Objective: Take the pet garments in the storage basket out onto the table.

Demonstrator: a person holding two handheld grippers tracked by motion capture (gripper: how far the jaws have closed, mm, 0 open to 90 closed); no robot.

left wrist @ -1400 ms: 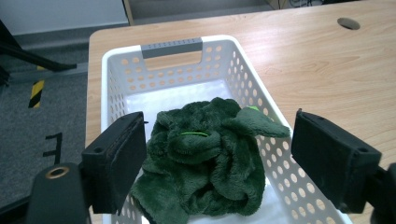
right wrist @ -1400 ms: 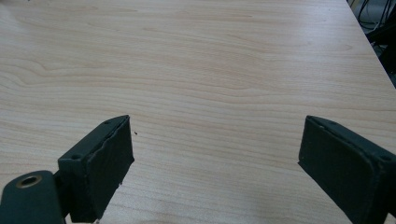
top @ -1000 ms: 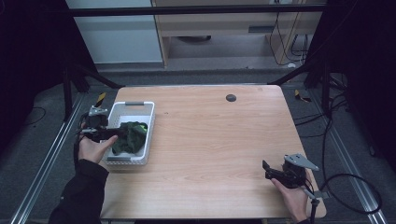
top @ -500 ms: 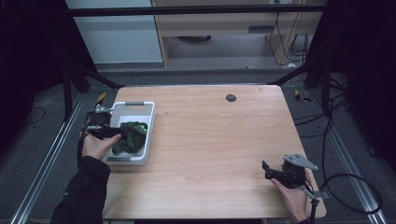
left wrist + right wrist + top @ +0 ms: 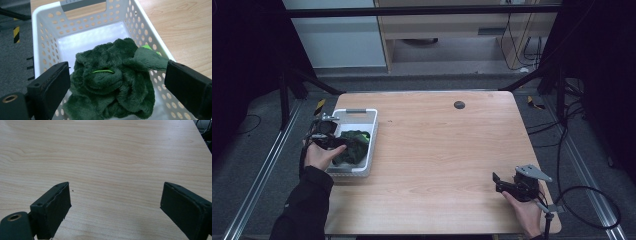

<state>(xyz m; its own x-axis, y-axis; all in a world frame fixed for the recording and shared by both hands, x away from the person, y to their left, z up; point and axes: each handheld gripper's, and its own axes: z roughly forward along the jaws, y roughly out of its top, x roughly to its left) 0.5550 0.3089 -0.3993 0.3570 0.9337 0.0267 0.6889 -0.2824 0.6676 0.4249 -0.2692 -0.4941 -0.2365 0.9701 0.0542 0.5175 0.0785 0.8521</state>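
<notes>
With the left hand-held gripper [image 5: 115,87] just spread wide off the crumpled green fleece cloth [image 5: 112,82], now loose inside the white perforated basket [image 5: 50,37] at the tabletop [image 5: 452,150] edge, drop-off likely done; right hand-held gripper [image 5: 115,205] agape, empty.

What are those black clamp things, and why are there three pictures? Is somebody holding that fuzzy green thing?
A person holds a grabbing tool in each hand. One camera looks down from above; the other two ride on the tools.

The left gripper is over a white basket at the left edge of the wooden table. Its black fingers have just been opening and stand on either side of a fuzzy green cloth lying in the basket, no longer squeezing it.

The right gripper waits open over bare wood, holding nothing.
</notes>
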